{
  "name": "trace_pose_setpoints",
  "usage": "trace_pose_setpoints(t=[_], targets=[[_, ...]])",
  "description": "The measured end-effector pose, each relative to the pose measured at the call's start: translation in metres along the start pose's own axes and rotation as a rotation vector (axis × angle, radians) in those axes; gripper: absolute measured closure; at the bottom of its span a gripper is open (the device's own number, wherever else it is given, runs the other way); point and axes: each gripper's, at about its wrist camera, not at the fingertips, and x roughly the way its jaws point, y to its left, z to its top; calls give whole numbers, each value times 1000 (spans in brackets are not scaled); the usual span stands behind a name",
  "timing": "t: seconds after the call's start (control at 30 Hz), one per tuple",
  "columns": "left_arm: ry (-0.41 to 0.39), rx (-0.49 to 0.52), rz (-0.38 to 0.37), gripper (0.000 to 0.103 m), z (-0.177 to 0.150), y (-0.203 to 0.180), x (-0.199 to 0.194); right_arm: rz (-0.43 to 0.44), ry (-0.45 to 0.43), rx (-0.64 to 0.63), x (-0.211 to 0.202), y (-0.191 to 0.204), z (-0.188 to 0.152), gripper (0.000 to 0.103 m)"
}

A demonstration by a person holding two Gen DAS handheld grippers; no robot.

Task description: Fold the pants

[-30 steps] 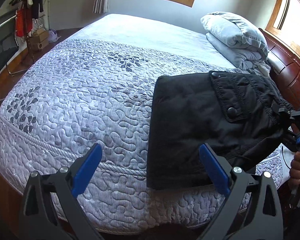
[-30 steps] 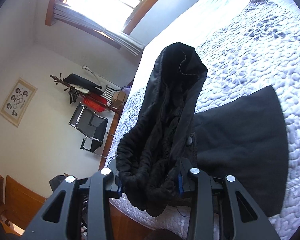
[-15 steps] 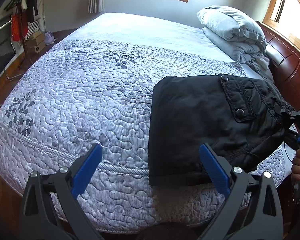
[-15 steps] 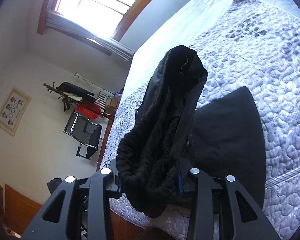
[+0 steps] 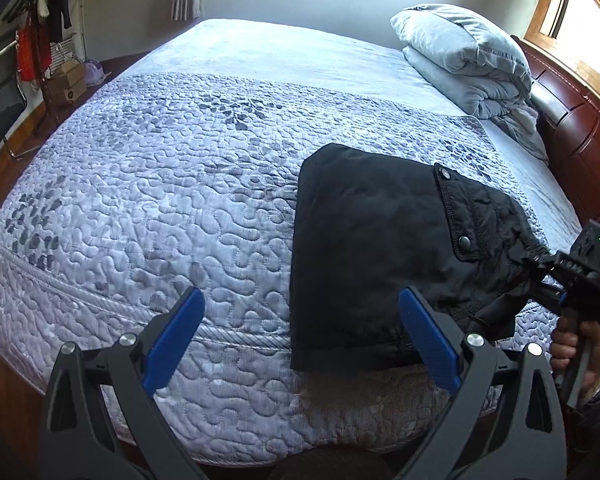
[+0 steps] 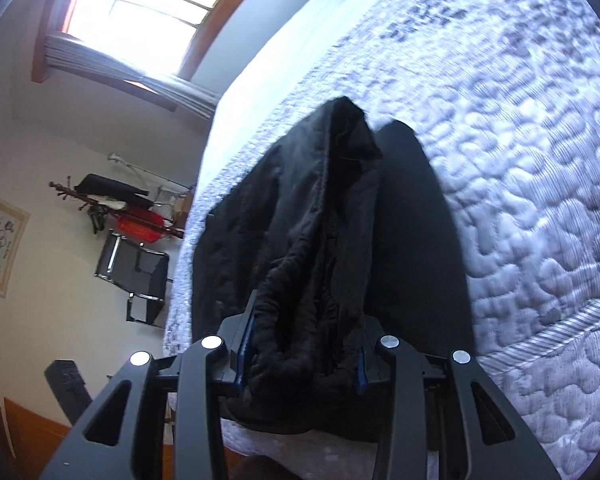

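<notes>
Black pants (image 5: 372, 248) lie folded on the quilted bed (image 5: 172, 184) near its front right corner, a snap pocket flap facing up. My right gripper (image 6: 302, 356) is shut on the bunched waistband end of the pants (image 6: 312, 248), which drapes away from its pads onto the quilt. In the left wrist view that right gripper (image 5: 540, 268) pinches the pants' right edge, with a hand (image 5: 576, 340) on its grip. My left gripper (image 5: 300, 332) hovers open over the bed's front edge, its right finger (image 5: 428, 332) in front of the pants' lower edge, holding nothing.
A folded grey blanket pile (image 5: 464, 60) sits at the far right by the dark wooden headboard (image 5: 580, 128). A black chair (image 6: 136, 272) and a rack with clothes (image 6: 132, 208) stand past the bed's far side. Windows (image 6: 140, 12) are on the walls.
The right gripper has sunk with the waistband end, which now lies lower and flatter on the folded pants. The left gripper has hardly moved.
</notes>
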Motion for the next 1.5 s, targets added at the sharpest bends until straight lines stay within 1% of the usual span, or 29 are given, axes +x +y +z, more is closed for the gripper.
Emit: trace_pose_setpoints(t=[0.07,0.1,0.13,0.2,0.27,0.3,0.43,0.5,0.53,0.57,0.6,0.63,0.7,0.73,0.83,0.97,1.0,1.07,1.2,1.27,1.33,1.4,1.43,1.5], targets=[[15,-5,0,5,0,-1,6,1,2,7,2,-6,-2,65],[24,-5,-7,5,0,-2,11,2,3,7,1,-10,-4,60],[35,-6,-7,5,0,-3,16,-1,2,8,1,-12,-5,51],[56,-6,3,5,-1,-3,24,6,-4,5,-3,-11,-7,44],[76,-5,6,5,-3,-2,31,-12,-16,-13,-9,-11,-10,37],[84,-6,9,5,-5,-2,34,-20,-18,-15,-13,-11,-12,33],[95,-1,17,5,-10,-1,40,-20,-30,-1,-26,-18,-19,31],[100,4,21,5,-12,-2,43,-32,-44,-12,-32,-21,-22,31],[101,5,23,5,-13,-3,44,-37,-52,-38,-34,-20,-23,34],[104,7,26,5,-14,-4,47,-59,-53,-61,-34,-17,-24,38],[112,8,29,5,-15,-4,50,-91,-50,-75,-33,-14,-25,49],[119,7,30,5,-16,-5,53,-116,-47,-85,-32,-12,-25,58],[130,7,27,5,-16,-5,57,-115,-52,-97,-34,-8,-25,65],[135,8,27,5,-17,-6,59,-105,-56,-102,-36,-5,-26,66],[141,5,20,5,-17,-6,61,-96,-65,-130,-45,1,-23,68],[129,5,14,5,-15,-9,58,-94,-82,-149,-53,9,-22,68],[124,11,13,5,-15,-11,57,-99,-83,-149,-50,15,-21,68],[121,19,13,5,-14,-11,58,-116,-79,-139,-47,14,-20,68],[135,20,15,5,-14,-12,62,-139,-46,-76,-34,-13,-25,68],[145,21,16,5,-15,-11,65,-132,-43,-51,-30,-23,-28,68],[149,25,17,5,-17,-11,66,-129,-46,-35,-29,-27,-31,64],[150,28,21,5,-18,-11,66,-145,-48,-47,-30,-26,-33,60],[152,28,21,5,-18,-11,66,-148,-50,-54,-30,-24,-33,56],[149,28,20,5,-17,-11,64,-161,-54,-67,-35,-19,-34,56]])
